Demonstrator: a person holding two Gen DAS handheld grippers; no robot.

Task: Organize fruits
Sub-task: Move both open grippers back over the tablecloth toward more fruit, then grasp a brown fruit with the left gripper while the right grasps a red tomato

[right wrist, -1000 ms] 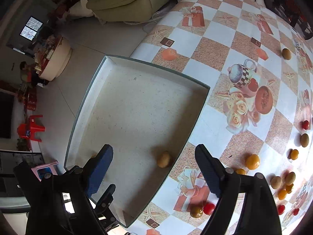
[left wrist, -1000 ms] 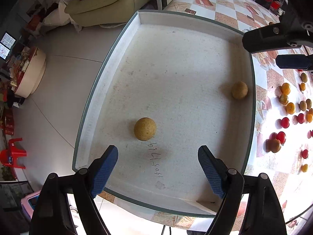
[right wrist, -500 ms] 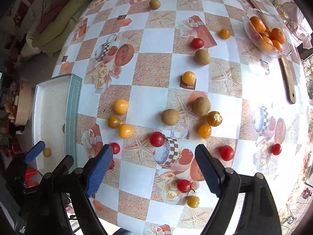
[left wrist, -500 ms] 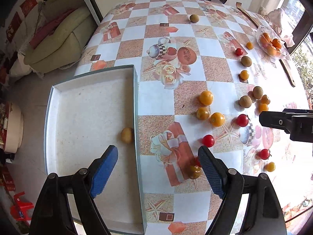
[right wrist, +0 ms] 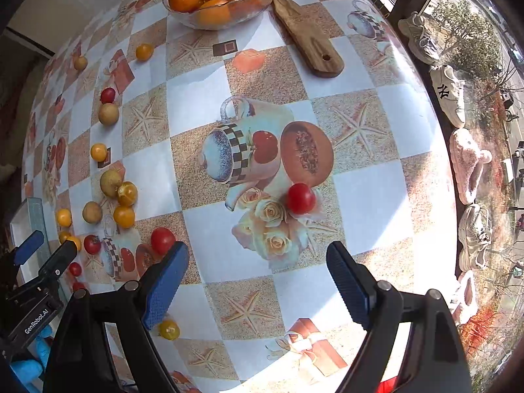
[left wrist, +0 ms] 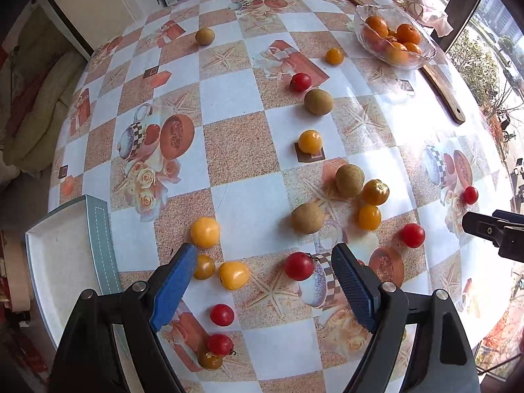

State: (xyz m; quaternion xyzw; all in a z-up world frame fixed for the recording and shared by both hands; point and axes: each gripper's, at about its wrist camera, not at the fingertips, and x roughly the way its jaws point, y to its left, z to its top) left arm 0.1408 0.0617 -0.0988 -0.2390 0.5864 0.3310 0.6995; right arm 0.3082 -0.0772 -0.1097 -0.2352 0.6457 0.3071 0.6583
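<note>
Both grippers hang over a table (left wrist: pixel 229 104) covered in a checked cloth printed with starfish and teacups. The left gripper (left wrist: pixel 263 281) has its blue jaws spread wide with nothing between the pads; below them lie a yellow tomato (left wrist: pixel 233 274) and a red tomato (left wrist: pixel 298 265), both loose on the cloth. Nearer still sit two more red tomatoes (left wrist: pixel 222 314), one behind the other. At the near left edge a white tray (left wrist: pixel 98 229) with a green rim runs its long axis from near to far. The right gripper (right wrist: pixel 258 281) is likewise spread and empty, above printed roses, with a single red tomato (right wrist: pixel 300 198) just beyond it. In the left wrist view, six red fruits show in all, and four brown kiwis (left wrist: pixel 307 218) lie scattered from the middle toward the far side, the farthest one (left wrist: pixel 205 36) alone. Yellow and orange fruits are mixed among them. At the far right a glass bowl (left wrist: pixel 422 57) holds oranges, beside a wooden board (right wrist: pixel 308 42) whose long axis runs near to far, its handle end with the hole nearest.
</note>
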